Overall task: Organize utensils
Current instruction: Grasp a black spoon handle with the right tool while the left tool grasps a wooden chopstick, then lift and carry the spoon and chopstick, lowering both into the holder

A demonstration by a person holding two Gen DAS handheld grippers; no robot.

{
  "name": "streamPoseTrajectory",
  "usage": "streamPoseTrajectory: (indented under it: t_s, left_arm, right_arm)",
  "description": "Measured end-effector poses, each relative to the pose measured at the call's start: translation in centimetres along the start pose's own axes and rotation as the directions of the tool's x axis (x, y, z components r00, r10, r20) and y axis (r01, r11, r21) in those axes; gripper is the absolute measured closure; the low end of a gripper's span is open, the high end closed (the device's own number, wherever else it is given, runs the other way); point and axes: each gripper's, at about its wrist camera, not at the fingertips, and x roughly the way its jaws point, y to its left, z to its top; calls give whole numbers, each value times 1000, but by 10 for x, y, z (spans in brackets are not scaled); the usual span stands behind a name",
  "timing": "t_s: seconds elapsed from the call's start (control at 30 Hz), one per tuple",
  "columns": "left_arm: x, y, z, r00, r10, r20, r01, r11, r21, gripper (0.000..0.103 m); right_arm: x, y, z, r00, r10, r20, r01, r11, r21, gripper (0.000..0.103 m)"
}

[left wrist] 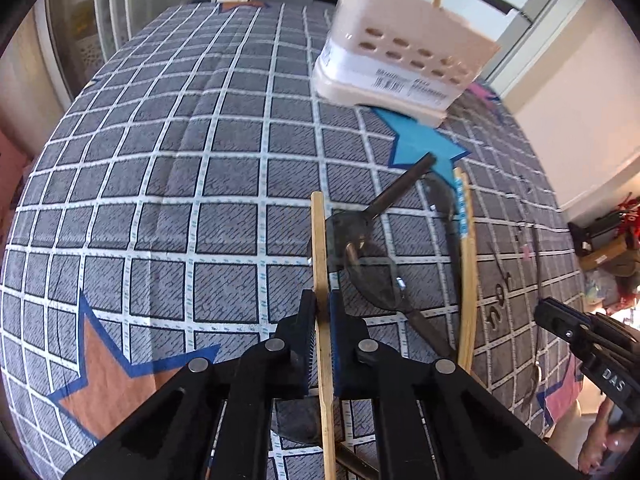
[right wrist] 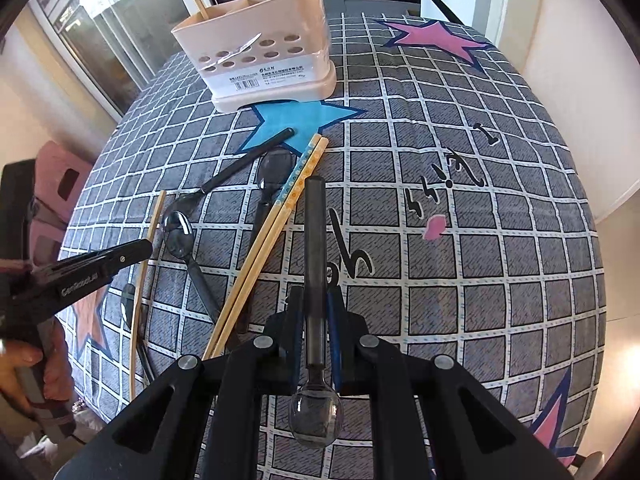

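Note:
My left gripper is shut on a single wooden chopstick, which runs straight ahead between the pads, just above the cloth. Under it lie dark see-through spoons, and a chopstick pair lies to the right. My right gripper is shut on a dark spoon; its handle points away and its bowl sits back near the camera. The beige utensil caddy stands at the far side, with chopsticks upright in it. In the right wrist view the left gripper grips the single chopstick.
A grey checked tablecloth with blue, pink and brown stars covers the table. Loose spoons and a chopstick pair lie in a heap before the caddy. A person's hand holds the left gripper's handle. Windows and walls surround the table.

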Motion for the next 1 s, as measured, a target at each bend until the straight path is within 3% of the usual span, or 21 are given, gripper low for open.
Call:
streamPoseTrajectory:
  t_s: [0.37,0.67,1.0]
  left_arm:
    - [-59,14,1,981,-102,166,92,993,68,65]
    - [-109,7,31,945,-176,274,147,981,125,65]
    - [-156,-5,80,903,-223,368,166,970,179,65]
  right_arm:
    - [-15,7,-2,997,31,66,-34,999,33,91]
    - [-46,15,17,988,66,143,-71,997,36,91]
    - [-75,28,60,972,91,218,-95,995,8,91]
